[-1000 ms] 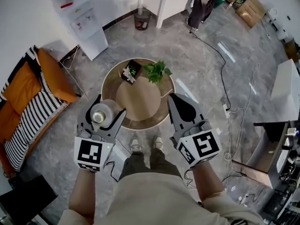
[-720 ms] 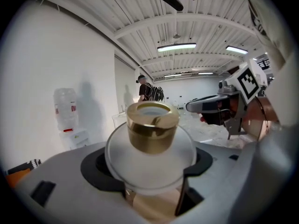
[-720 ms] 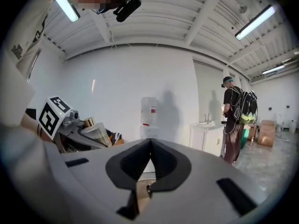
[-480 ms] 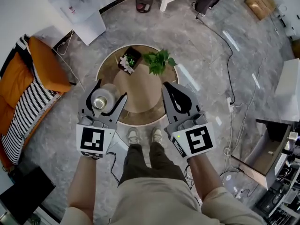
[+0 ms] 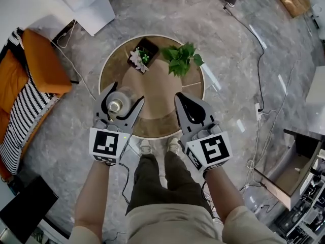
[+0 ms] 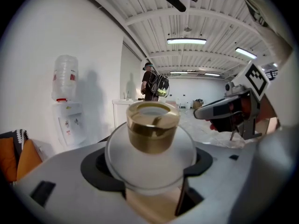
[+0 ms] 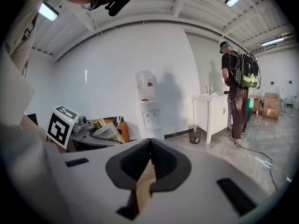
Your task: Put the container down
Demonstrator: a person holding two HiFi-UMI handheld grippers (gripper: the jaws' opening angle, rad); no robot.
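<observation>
A round frosted-glass container [image 5: 119,100] with a gold-coloured neck [image 6: 153,126] sits clamped between the jaws of my left gripper [image 5: 122,99]. I hold it in the air over the near left rim of a round wooden table [image 5: 152,93]. In the left gripper view the container [image 6: 150,157] stands upright between the grey jaws. My right gripper [image 5: 188,105] hovers over the table's near right edge with its jaws pressed together and nothing in them [image 7: 150,160].
On the table's far side stand a small square planter with white flowers [image 5: 140,55] and a green leafy plant [image 5: 182,59]. A striped couch with orange cushions [image 5: 28,90] lies to the left. Cables [image 5: 259,95] trail over the floor at right. A person [image 7: 238,87] stands by a white cabinet.
Both grippers have moved forward over the table's near edge and a little closer together. The container stays in the left gripper; the right stays shut.
</observation>
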